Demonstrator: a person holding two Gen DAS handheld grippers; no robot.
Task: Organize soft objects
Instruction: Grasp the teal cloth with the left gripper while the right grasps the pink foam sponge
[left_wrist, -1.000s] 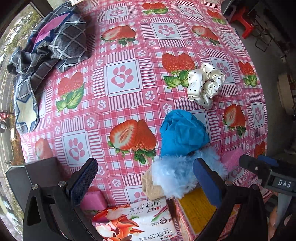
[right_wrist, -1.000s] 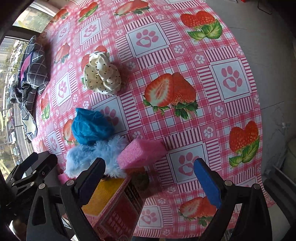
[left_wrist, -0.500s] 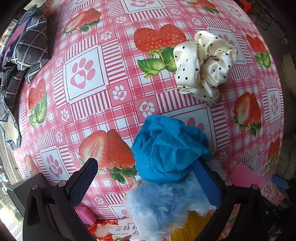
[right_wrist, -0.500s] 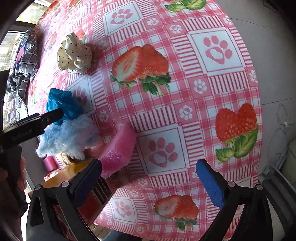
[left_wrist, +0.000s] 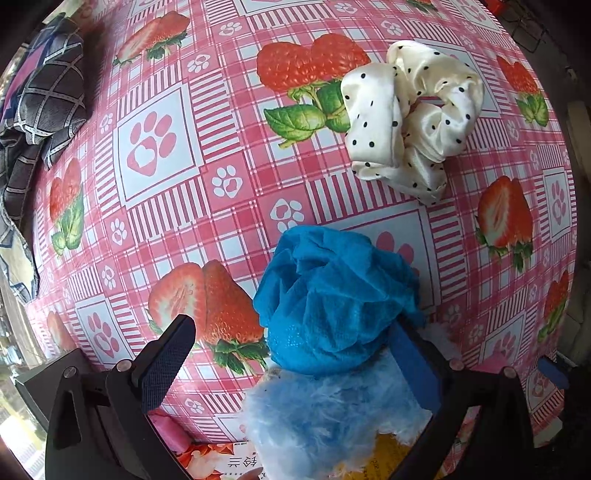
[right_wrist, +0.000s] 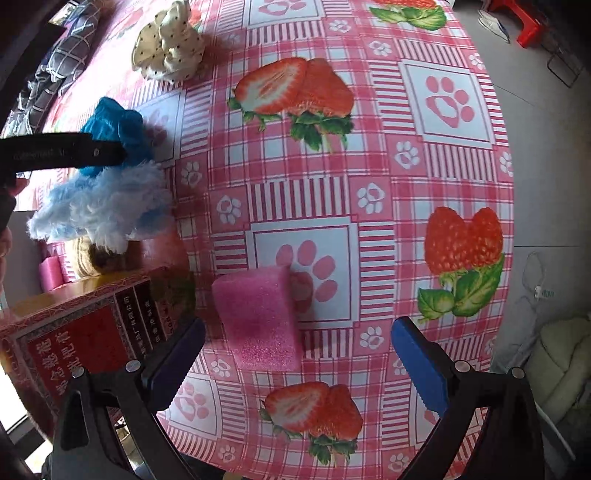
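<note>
hovering spread wide, the left gripper (left_wrist: 291, 354) straddles a crumpled blue nonwoven cloth (left_wrist: 336, 299), grasping nothing; right pad pressed against it, left pad apart. cloth sits on a fluffy light-blue plush (left_wrist: 325, 417) at the near table edge. cream polka-dot satin scrunchie (left_wrist: 410, 118) lies beyond, apart. right gripper (right_wrist: 295, 354), also spread and empty, frames a pink foam block (right_wrist: 262, 317), grainy, rectangular, long axis running away from the camera, on the strawberry-print tablecloth (right_wrist: 369, 206). red printed box (right_wrist: 85, 325) just beside its left.
</note>
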